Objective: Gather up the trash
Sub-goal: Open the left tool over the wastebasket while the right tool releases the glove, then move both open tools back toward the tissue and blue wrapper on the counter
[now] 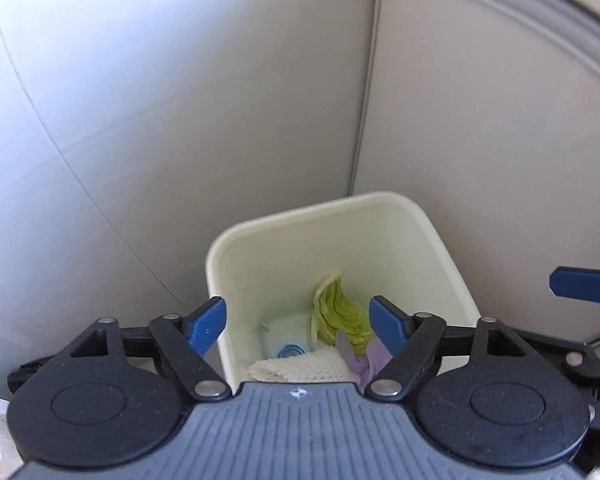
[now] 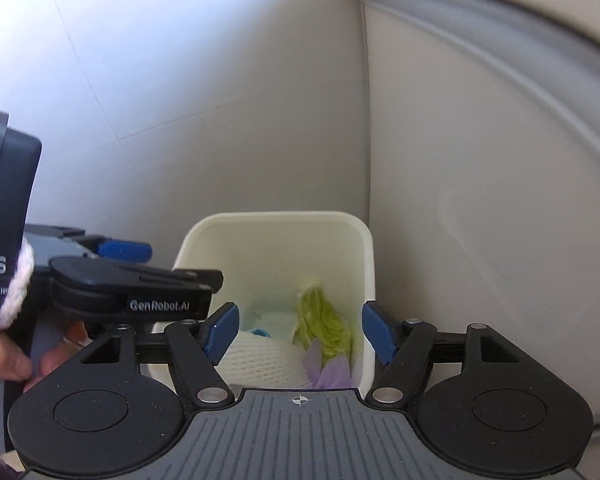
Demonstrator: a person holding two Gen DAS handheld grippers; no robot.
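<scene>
From the left wrist, the left claw [image 1: 298, 316] hangs over a cream plastic bin [image 1: 440, 240] with rounded corners and smooth, glossy walls, set in a corner between pale wall panels; its blue fingers [image 1: 208, 322] stand wide apart with nothing between them. The trash lies at the bin's bottom: a crinkled green lettuce leaf [image 1: 340, 308] leaning on the far wall, a white foam net [image 1: 300, 366] with a ribbed mesh texture, a limp purple glove [image 1: 364, 356] beside it, and a small round blue cap [image 1: 290, 350]. A blue finger of the right claw [image 1: 580, 284] pokes in at the right edge. From the right wrist, the right claw [image 2: 298, 330] also stands wide and empty above the same bin [image 2: 364, 248]. The lettuce [image 2: 320, 320] is upright, the foam net [image 2: 260, 360] bulges below it, and the glove [image 2: 332, 372] lies crumpled at the near right. The left claw [image 2: 124, 250], black and grey, sits at left, gripped by a hand [image 2: 4, 356].
</scene>
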